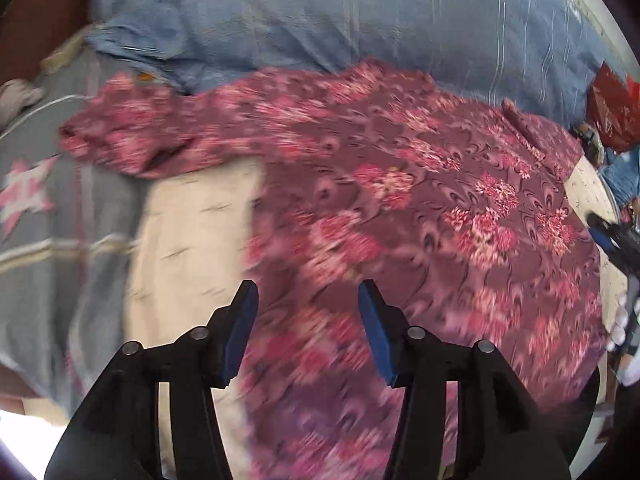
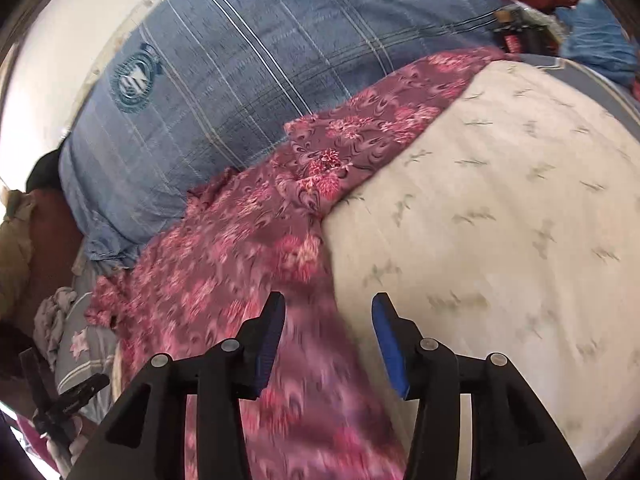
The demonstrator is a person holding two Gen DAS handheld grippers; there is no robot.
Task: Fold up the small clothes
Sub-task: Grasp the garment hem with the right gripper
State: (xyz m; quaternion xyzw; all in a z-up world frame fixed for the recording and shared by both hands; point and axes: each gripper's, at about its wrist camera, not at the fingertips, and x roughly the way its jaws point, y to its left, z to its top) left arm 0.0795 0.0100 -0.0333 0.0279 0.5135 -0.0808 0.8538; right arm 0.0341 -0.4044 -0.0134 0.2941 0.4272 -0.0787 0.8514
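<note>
**foldfan:** ok so where are we in this one? Starting on the left: the left claw has its jaws spread with nothing pinched. The flowery maroon garment lies just under and ahead of it, and off to its right too. To the claw's left there's a bare patch of cream sheet, and further left a grey blanket with a pink star on it.

**tidy_tom:** yeah, and the right claw is the same, jaws apart, holding nothing. From that one the garment runs under the left finger and away up-left toward the blue striped pillow. Everything right of the claw is cream sheet.

**foldfan:** so I'd call this between grabs. Cloth is spread flattish across the bed, both claws hovering over the near edge. The near part is too blurry to say whether it's a hem or a fold line.

**tidy_tom:** agreed. Next move, I reckon: each claw drops onto the near edge, one toward each end, and pinches just the top layer, not the sheet below. Then lift together and carry it toward the pillow side so the halves line up.

**foldfan:** thin slippery-looking fabric, so a shallow grip could let it slide out.
</note>
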